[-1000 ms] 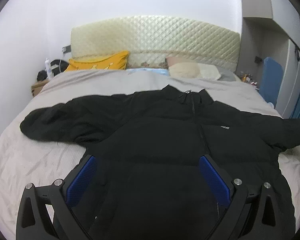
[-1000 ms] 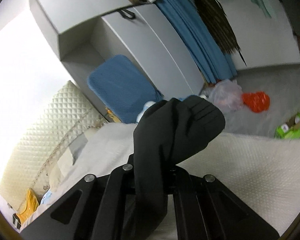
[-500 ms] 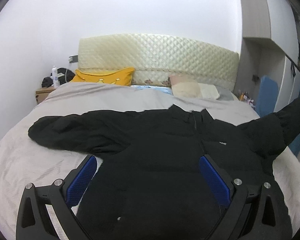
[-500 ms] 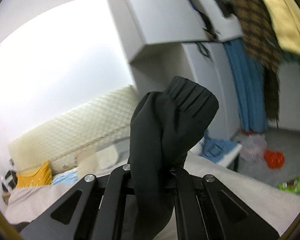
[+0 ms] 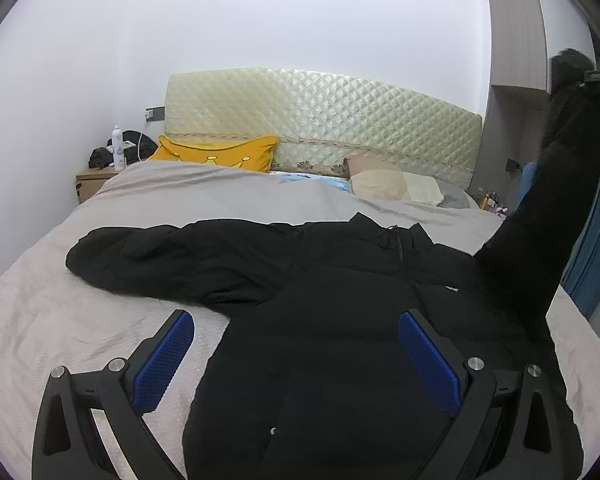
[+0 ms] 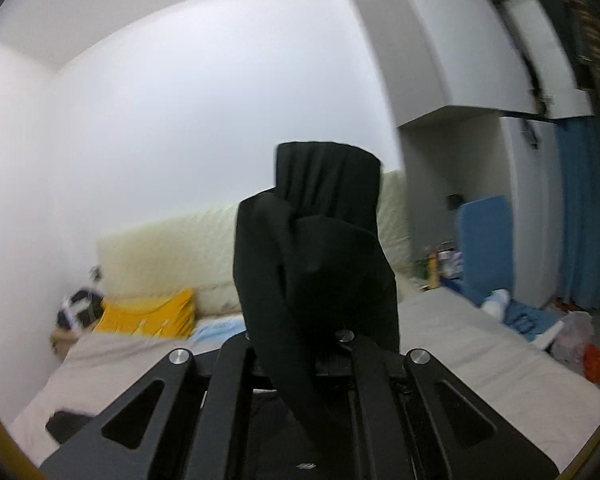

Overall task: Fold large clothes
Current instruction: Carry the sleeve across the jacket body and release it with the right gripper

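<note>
A black puffer jacket (image 5: 340, 320) lies face up on the bed, its left sleeve (image 5: 160, 256) spread out flat to the left. My right gripper (image 6: 304, 344) is shut on the cuff of the right sleeve (image 6: 320, 240) and holds it high in the air. The raised sleeve also shows in the left wrist view (image 5: 548, 184), with the right gripper (image 5: 596, 80) at its top. My left gripper (image 5: 296, 356) is open and empty, its blue pads (image 5: 164, 356) hovering over the jacket's lower body.
The bed has a beige cover (image 5: 40, 320) and a quilted cream headboard (image 5: 320, 112). A yellow pillow (image 5: 220, 152) and pale pillows (image 5: 388, 184) lie at the head. A nightstand (image 5: 96, 184) stands at left; a wardrobe (image 6: 480, 80), blue curtain (image 6: 580, 220) and floor clutter (image 6: 580, 344) at right.
My right gripper has lifted the right sleeve from the bed's side to high above it and swung toward the headboard. The left gripper has tilted up slightly, staying open.
</note>
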